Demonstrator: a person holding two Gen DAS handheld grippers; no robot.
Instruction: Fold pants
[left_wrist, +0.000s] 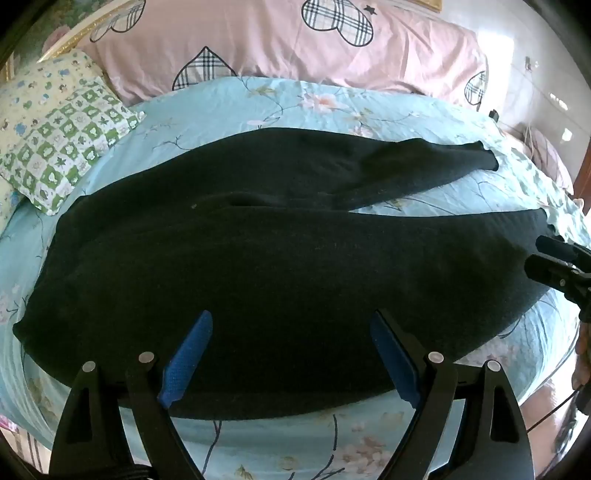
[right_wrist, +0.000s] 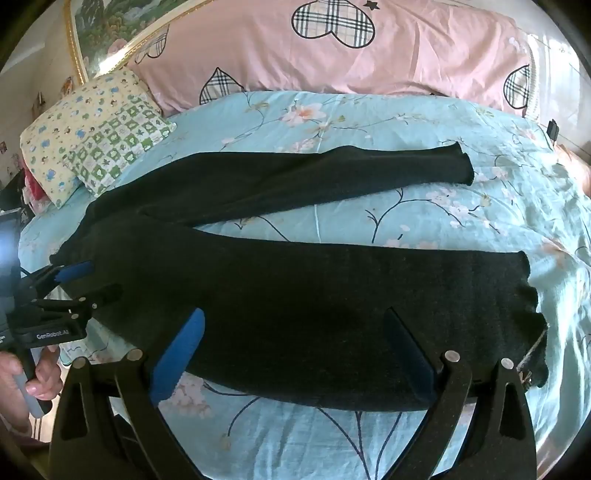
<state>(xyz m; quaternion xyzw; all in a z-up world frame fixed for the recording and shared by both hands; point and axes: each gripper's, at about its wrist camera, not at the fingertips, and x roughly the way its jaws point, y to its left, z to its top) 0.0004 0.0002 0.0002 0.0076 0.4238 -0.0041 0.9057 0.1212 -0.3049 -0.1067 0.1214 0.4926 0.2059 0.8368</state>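
Observation:
Dark knit pants (left_wrist: 258, 251) lie spread flat on the bed, waist to the left, two legs running right and splayed apart. They also show in the right wrist view (right_wrist: 314, 295). My left gripper (left_wrist: 291, 321) is open, hovering over the waist end near the front edge, holding nothing. My right gripper (right_wrist: 295, 321) is open over the near leg, holding nothing. The right gripper shows at the right edge of the left wrist view (left_wrist: 554, 262). The left gripper shows at the left of the right wrist view (right_wrist: 85, 280), jaws apart.
The bed has a light blue floral sheet (right_wrist: 369, 118). A pink pillow with plaid hearts (left_wrist: 295, 44) lies along the back. Two small patterned cushions (left_wrist: 62, 147) sit at the back left. A gold-framed picture (right_wrist: 110, 29) hangs behind.

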